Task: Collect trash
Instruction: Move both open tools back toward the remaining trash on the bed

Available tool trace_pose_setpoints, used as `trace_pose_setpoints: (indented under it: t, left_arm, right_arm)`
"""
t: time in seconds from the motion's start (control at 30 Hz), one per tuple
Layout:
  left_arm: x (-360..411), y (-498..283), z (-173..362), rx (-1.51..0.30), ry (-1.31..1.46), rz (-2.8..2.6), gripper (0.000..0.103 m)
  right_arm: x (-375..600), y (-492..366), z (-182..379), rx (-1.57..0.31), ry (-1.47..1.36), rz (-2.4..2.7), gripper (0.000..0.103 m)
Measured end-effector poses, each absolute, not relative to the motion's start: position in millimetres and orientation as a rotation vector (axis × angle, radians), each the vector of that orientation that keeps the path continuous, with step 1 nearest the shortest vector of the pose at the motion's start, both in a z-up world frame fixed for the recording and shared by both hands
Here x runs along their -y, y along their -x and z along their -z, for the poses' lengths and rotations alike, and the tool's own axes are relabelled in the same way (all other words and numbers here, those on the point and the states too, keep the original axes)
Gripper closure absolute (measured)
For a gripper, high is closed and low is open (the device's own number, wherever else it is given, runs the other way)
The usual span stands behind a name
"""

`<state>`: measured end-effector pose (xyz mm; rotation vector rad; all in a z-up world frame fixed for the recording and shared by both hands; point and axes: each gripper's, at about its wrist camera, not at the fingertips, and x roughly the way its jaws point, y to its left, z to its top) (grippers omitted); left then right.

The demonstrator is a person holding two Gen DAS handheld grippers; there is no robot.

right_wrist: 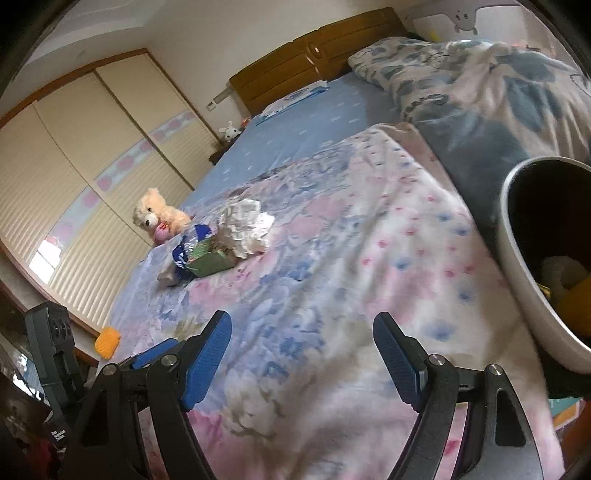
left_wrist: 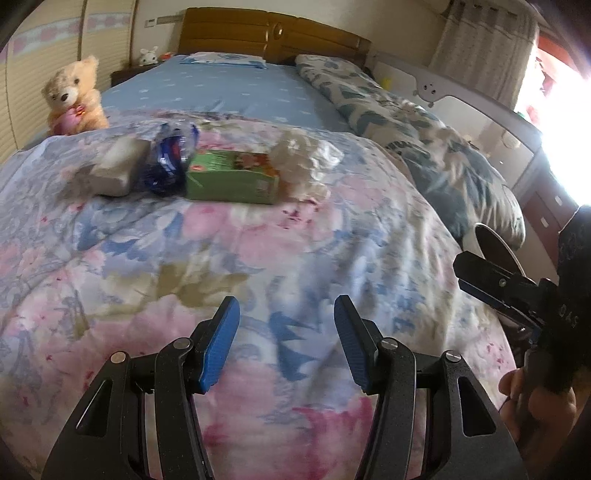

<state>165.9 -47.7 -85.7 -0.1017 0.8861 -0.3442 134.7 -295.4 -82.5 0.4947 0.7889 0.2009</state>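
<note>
Trash lies in a row on the floral quilt [left_wrist: 258, 258]: a grey-white paper lump [left_wrist: 116, 170], a crushed blue plastic bottle [left_wrist: 168, 162], a green carton [left_wrist: 231, 179] and crumpled white tissue [left_wrist: 303, 162]. The same pile shows in the right wrist view: carton [right_wrist: 210, 260], bottle [right_wrist: 183, 254], tissue [right_wrist: 243, 227]. My left gripper [left_wrist: 286, 339] is open and empty, well short of the pile. My right gripper [right_wrist: 301, 354] is open and empty over the quilt. A white bin [right_wrist: 532, 295] with trash inside stands at the right.
A teddy bear [left_wrist: 74, 99] sits at the bed's left edge. A leaf-patterned duvet [left_wrist: 406, 122] lies along the right. A wooden headboard [left_wrist: 273, 35] and wardrobe [right_wrist: 74, 166] stand behind. An orange object [right_wrist: 108, 341] lies on the floor.
</note>
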Motion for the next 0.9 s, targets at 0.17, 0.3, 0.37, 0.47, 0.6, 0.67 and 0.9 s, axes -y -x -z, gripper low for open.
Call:
trace_pose_setpoints:
  t: [0.17, 0.3, 0.37, 0.47, 0.6, 0.67, 0.9]
  left_arm:
    - [37.1, -169.6, 88.0, -0.889, 0.106, 0.314, 0.049]
    - [27.6, -173.7, 89.9, -0.893, 0.106, 0.292, 0.049]
    - [21.4, -176.7, 90.5, -0.893, 0.104, 0.276, 0.049]
    - [10.6, -183.6, 91.4, -0.895, 0.113, 0.249, 0.049]
    - [-7.5, -195.9, 91.3, -0.893, 0.119, 0.201, 0.049]
    - [-17.2, -203.3, 91.2, -0.893, 0.123, 0.181, 0.048]
    - [-44.0, -235.2, 91.7, -0.904, 0.128, 0.115, 0.044]
  right_arm:
    - [280.7, -146.6, 83.9, -0.798, -0.498, -0.222, 0.022]
    - [271.6, -156.3, 86.3, -0.812, -0.51, -0.238, 0.022]
    - [265.7, -161.3, 87.9, -0.819, -0.514, -0.248, 0.022]
    - [257.1, -168.4, 89.1, -0.826, -0.509, -0.263, 0.022]
    - [247.9, -180.5, 91.5, -0.843, -0.507, -0.278, 0.022]
    - [244.0, -186.2, 92.6, -0.843, -0.505, -0.281, 0.022]
    - [230.5, -212.1, 96.6, -0.857, -0.511, -0.295, 0.022]
